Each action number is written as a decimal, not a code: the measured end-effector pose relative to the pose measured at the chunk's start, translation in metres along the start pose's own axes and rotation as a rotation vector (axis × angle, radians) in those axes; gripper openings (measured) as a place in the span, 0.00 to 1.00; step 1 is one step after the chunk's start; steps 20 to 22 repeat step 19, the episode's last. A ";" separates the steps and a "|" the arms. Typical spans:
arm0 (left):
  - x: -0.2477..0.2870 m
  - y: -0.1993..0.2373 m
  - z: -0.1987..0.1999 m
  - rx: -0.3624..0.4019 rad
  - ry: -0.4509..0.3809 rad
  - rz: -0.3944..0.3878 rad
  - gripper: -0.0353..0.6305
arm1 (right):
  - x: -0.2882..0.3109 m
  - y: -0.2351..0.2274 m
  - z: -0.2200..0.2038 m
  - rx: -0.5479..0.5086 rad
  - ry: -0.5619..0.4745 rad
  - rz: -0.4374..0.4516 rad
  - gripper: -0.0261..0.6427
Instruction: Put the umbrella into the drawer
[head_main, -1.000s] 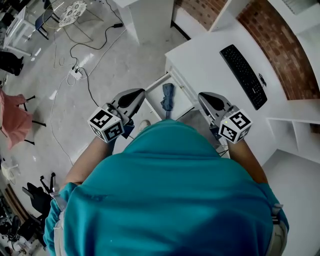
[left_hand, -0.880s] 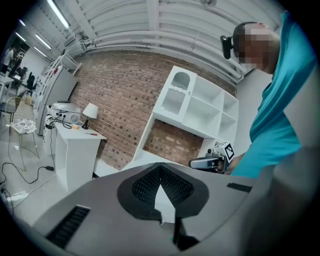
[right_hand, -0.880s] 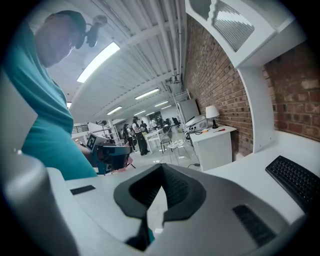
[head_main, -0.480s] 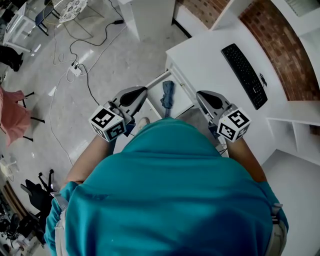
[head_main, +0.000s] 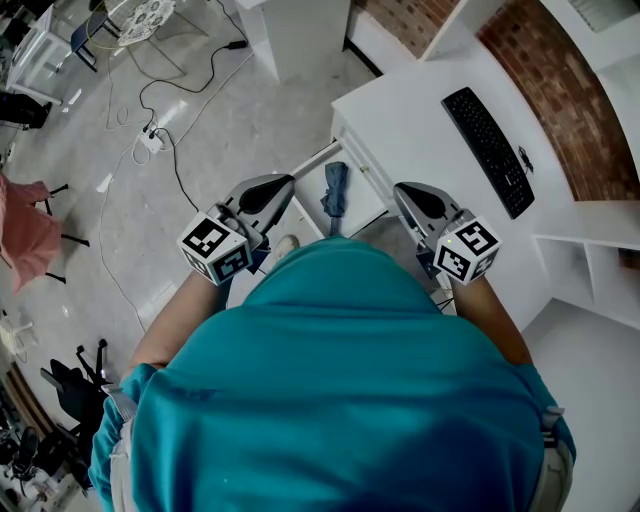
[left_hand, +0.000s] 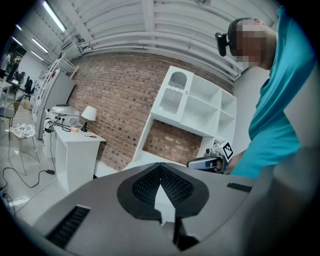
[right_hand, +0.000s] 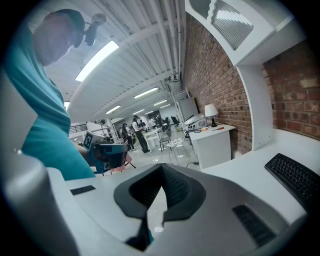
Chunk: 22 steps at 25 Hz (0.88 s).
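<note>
Tongs, left: left gripper (head_main: 286, 184), grey, jaws pressed together with nothing between them, held level over the floor just beside the drawer's left wall; marker cube (head_main: 213, 247) at its rear. Drawer (head_main: 312, 160): white, pulled out from the desk's front edge and standing open. Umbrella (head_main: 336, 197): blue, folded, lying inside the drawer about midway between its side walls, lengthwise along it, apart from both grippers. Tongs, right: right gripper (head_main: 401, 190), grey, jaws likewise together and holding nothing, poised near the drawer's right wall at the desk's front edge. Desk (head_main: 410, 110): white top, set against a brick wall. Keyboard (head_main: 488, 150): black, lying on the desk toward its rear right, well apart from the drawer. Person: teal shirt (head_main: 340, 390) filling the lower part of the head view.
</note>
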<state>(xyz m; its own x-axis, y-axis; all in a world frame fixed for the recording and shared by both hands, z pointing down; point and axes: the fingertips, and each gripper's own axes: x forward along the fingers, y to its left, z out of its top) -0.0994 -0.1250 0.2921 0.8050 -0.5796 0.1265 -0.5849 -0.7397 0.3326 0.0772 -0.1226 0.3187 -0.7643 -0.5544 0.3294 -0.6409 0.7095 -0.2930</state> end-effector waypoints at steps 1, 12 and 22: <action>0.000 0.000 -0.001 0.001 0.001 0.000 0.08 | 0.000 0.000 -0.001 -0.002 0.002 0.000 0.07; -0.002 -0.002 0.000 0.010 -0.003 0.000 0.08 | 0.000 0.002 -0.003 -0.009 0.006 0.006 0.07; 0.001 -0.001 0.000 0.005 0.003 0.001 0.08 | 0.000 0.001 -0.004 -0.008 0.010 0.008 0.07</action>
